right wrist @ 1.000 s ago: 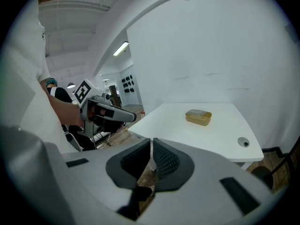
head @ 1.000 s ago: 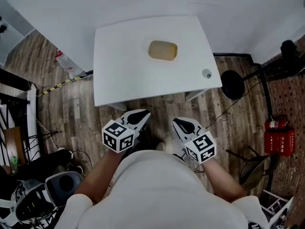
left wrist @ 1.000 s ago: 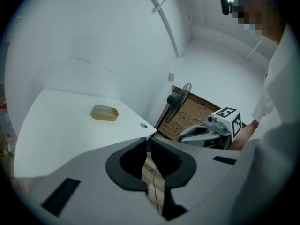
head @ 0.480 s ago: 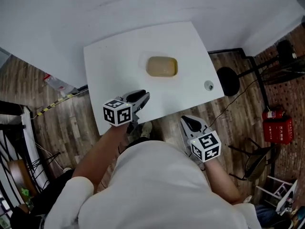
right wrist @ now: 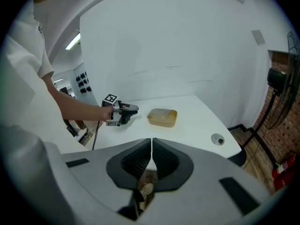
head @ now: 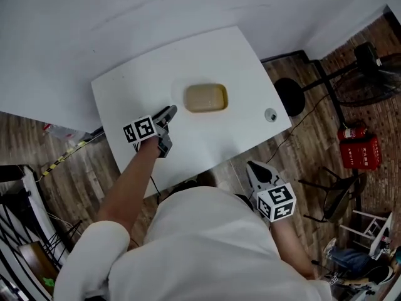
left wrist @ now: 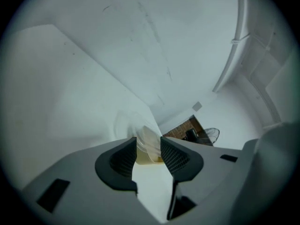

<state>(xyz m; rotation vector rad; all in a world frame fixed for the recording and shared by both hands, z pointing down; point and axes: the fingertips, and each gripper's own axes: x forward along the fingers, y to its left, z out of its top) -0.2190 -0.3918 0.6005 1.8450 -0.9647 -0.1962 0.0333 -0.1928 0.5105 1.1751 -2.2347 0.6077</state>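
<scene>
A tan block in a clear lidded container [head: 205, 98] lies near the middle of the white table [head: 144, 80]. My left gripper [head: 170, 111] reaches over the table and points at the container's left end, a short gap short of it. Its jaws stand a little apart, and the left gripper view shows the container [left wrist: 147, 153] blurred just beyond the left gripper [left wrist: 148, 138]. My right gripper [head: 257, 170] hangs off the table's front edge, over the floor, shut with nothing in it. The right gripper view shows the right gripper [right wrist: 151, 146], the left gripper [right wrist: 135, 109] and the container [right wrist: 162, 117].
A round cable grommet [head: 270, 114] sits near the table's right corner. To the right on the wooden floor stand a fan [head: 369, 74] with a black round base [head: 288, 96] and a red fire extinguisher [head: 358, 152]. A white wall backs the table.
My left gripper has moved forward from in front of the table to over it, close to the container, and its jaws have parted. The right gripper stays shut by the front edge.
</scene>
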